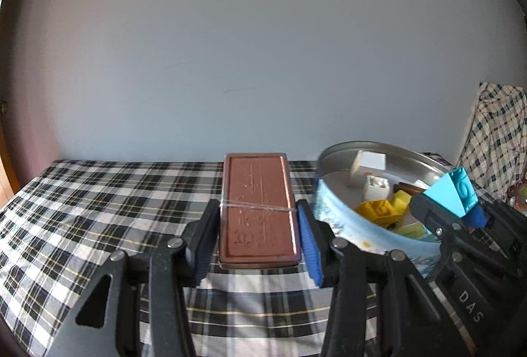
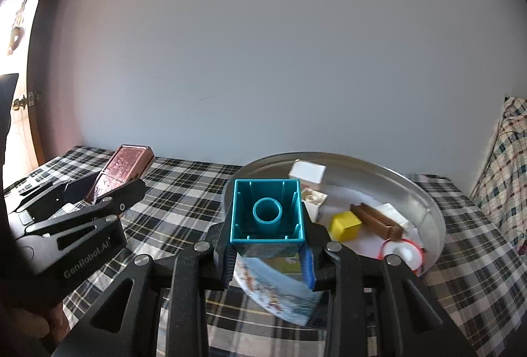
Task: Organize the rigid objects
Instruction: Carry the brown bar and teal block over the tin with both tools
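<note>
Both tongs are loaded, so the step in hand looks like carrying pieces to the round metal tin point(image 2: 428, 208) for sorting. The left tongs point(image 1: 260, 235) are clenched on a flat brown case point(image 1: 258, 208), their pads pressing its two long sides near the end closest to the camera; the case reaches straight out ahead of the tips, above the checked cloth point(image 1: 82, 208). The right tongs point(image 2: 268, 253) grip a teal building block point(image 2: 267, 213) between their pads, its hollow underside turned to the camera. The tin lies just beyond and a little to the right of the right tongs, and close on the right of the left tongs. In it sit a white box point(image 2: 308, 172), a yellow cube point(image 2: 344, 225), a brown comb point(image 2: 377, 220) and a roll of tape point(image 2: 403, 253), with other small pieces. The block hangs over the tin's near rim, so the next move probably calls for reaching slightly further in, lowering over a bare patch of the bottom, and letting the pads part. The case, long and flat, would need more room, and whether it belongs in the tin or beside it cannot be told.
</note>
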### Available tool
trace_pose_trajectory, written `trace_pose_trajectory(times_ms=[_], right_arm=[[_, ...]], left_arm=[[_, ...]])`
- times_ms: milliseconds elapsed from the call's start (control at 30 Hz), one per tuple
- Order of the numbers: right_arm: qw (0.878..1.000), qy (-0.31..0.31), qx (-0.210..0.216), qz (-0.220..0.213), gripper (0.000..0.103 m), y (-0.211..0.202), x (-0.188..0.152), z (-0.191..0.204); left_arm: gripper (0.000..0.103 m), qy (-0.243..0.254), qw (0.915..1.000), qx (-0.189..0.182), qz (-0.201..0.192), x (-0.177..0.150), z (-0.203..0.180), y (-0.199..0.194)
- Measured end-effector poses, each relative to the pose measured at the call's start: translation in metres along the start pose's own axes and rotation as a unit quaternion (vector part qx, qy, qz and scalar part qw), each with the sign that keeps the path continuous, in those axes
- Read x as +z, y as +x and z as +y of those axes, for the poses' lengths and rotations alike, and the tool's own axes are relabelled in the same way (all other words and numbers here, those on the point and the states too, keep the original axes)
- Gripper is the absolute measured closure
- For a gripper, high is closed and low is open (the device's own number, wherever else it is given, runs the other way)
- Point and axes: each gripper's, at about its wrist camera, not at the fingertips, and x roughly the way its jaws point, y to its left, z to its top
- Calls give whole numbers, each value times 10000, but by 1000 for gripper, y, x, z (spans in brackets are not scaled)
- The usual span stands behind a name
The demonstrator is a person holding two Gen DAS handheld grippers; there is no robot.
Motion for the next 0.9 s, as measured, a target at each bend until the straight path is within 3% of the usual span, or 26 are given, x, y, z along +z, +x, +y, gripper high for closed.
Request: trace_pose_trajectory(times_ms=[900], right_arm=[[9948, 394, -920, -202, 69, -1, 7, -88]], left_arm=[[58, 409, 9977, -528, -140, 10, -91, 21]])
